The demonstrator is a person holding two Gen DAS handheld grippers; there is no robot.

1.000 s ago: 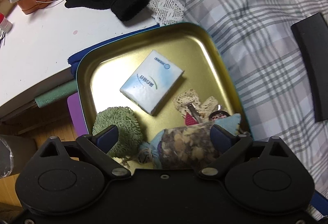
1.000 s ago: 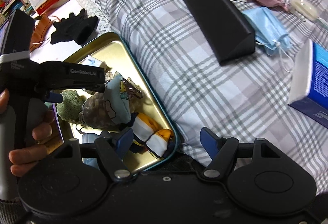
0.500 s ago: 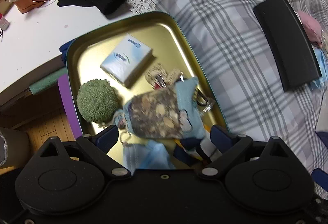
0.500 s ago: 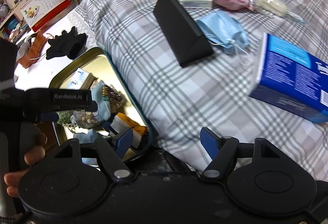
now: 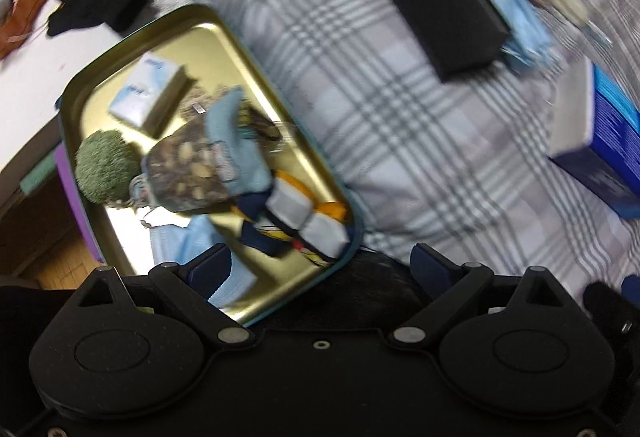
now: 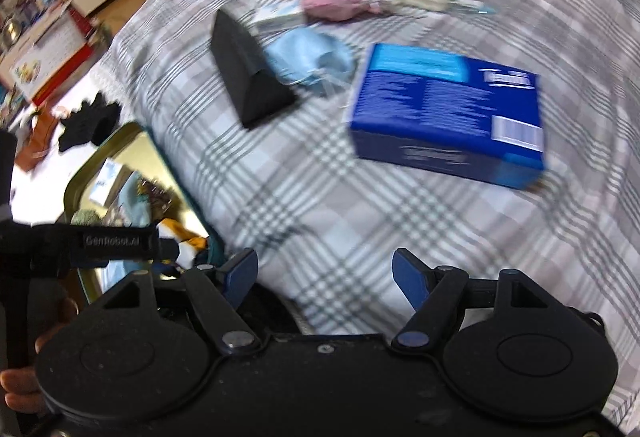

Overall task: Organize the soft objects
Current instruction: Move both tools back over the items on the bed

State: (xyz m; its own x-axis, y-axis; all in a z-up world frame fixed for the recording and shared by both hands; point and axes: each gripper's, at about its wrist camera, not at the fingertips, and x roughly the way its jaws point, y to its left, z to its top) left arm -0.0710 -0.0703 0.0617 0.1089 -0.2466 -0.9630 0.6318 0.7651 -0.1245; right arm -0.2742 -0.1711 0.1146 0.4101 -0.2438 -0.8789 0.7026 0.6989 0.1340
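Observation:
A gold tin tray lies at the bed's left edge and holds a white tissue pack, a green fuzzy ball, a patterned pouch, a blue mask and small plush pieces. My left gripper is open and empty, above the tray's near corner. My right gripper is open and empty over the plaid bedspread. Farther off lie a blue mask and a pink pouch. The tray shows at left in the right wrist view.
A black triangular case and a blue box lie on the bedspread. Black gloves lie on the white table to the left. The left gripper's body crosses the tray in the right wrist view.
Both grippers have pulled back and swung right, away from the tray. The patterned pouch now lies in the tray, free of the left gripper. Both views are motion-blurred.

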